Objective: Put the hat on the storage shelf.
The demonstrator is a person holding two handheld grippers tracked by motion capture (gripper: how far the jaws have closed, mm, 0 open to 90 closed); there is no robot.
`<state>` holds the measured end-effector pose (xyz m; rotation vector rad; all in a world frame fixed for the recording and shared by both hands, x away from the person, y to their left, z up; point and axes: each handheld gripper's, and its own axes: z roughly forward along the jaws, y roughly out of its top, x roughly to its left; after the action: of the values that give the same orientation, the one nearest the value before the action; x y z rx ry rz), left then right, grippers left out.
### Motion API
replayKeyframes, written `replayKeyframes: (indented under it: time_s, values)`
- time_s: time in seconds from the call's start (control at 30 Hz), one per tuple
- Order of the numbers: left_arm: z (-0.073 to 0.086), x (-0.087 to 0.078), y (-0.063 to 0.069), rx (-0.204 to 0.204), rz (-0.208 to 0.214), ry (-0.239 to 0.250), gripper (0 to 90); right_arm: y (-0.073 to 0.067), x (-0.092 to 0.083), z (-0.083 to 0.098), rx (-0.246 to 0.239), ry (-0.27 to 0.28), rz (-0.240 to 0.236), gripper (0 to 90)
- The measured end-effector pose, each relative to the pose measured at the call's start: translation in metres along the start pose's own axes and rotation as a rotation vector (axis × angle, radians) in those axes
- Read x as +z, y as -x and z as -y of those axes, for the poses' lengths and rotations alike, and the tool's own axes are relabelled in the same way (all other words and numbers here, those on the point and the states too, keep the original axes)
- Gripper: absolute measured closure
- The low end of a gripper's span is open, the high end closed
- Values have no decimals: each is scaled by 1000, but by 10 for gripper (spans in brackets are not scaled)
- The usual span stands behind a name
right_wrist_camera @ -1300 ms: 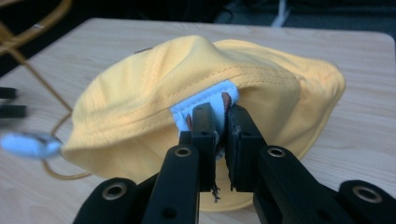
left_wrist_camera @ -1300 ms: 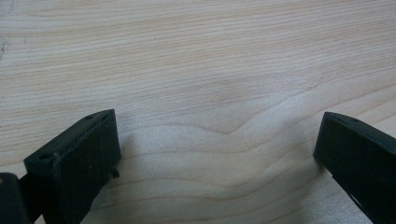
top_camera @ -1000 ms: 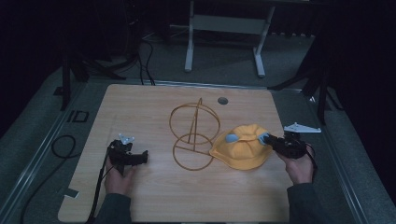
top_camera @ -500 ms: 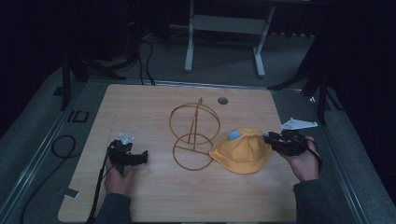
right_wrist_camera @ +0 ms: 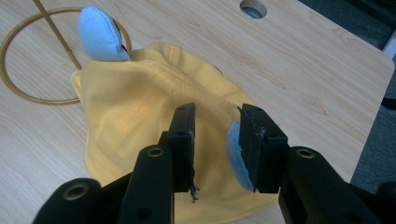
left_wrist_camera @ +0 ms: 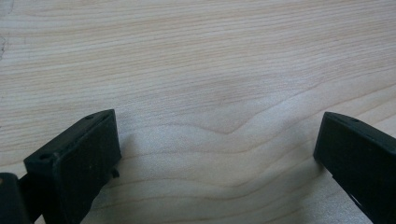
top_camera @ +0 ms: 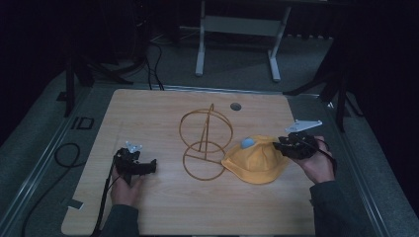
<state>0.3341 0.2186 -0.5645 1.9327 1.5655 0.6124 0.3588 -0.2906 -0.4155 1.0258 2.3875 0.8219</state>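
The yellow hat (top_camera: 252, 163) lay on the wooden worktop (top_camera: 163, 111), at about four o'clock from the worktop's middle, its left brim just over the lower ring of a brass wire stand (top_camera: 205, 143). One pale blue ear (top_camera: 247, 143) stuck up at the hat's eleven o'clock edge, close to the stand's upright rod.

The right tongs (top_camera: 279, 144) sat at the hat's three o'clock side, held in the person's right hand (top_camera: 318, 165). In the right gripper view the right tongs (right_wrist_camera: 217, 128) had just been opening; a narrow gap showed between the jaws, with yellow cloth lying under and between them and a second blue ear (right_wrist_camera: 236, 156) against the inner face of the right-hand jaw (whether it was touching or merely beside it could not be told). The pads did not appear to press on the cloth.

The left tongs (top_camera: 150, 165) rested at about eight o'clock on the worktop, well apart from the hat, in the left hand (top_camera: 126, 187). In the left gripper view the left tongs (left_wrist_camera: 217, 140) stood wide apart over bare wood grain, with nothing between the jaws.

A round cable hole (top_camera: 236, 106) lay near the worktop's twelve o'clock edge. A mark on the grey surround (top_camera: 81, 123) at ten o'clock read roughly "ID", too dim to be sure.
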Motion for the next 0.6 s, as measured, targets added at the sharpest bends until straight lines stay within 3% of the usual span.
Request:
replayKeyframes:
  time_s: [0.6]
  values:
    - [0, 0, 0, -1, 0, 0, 4, 5, 0, -20, -104, -80, -59, 598]
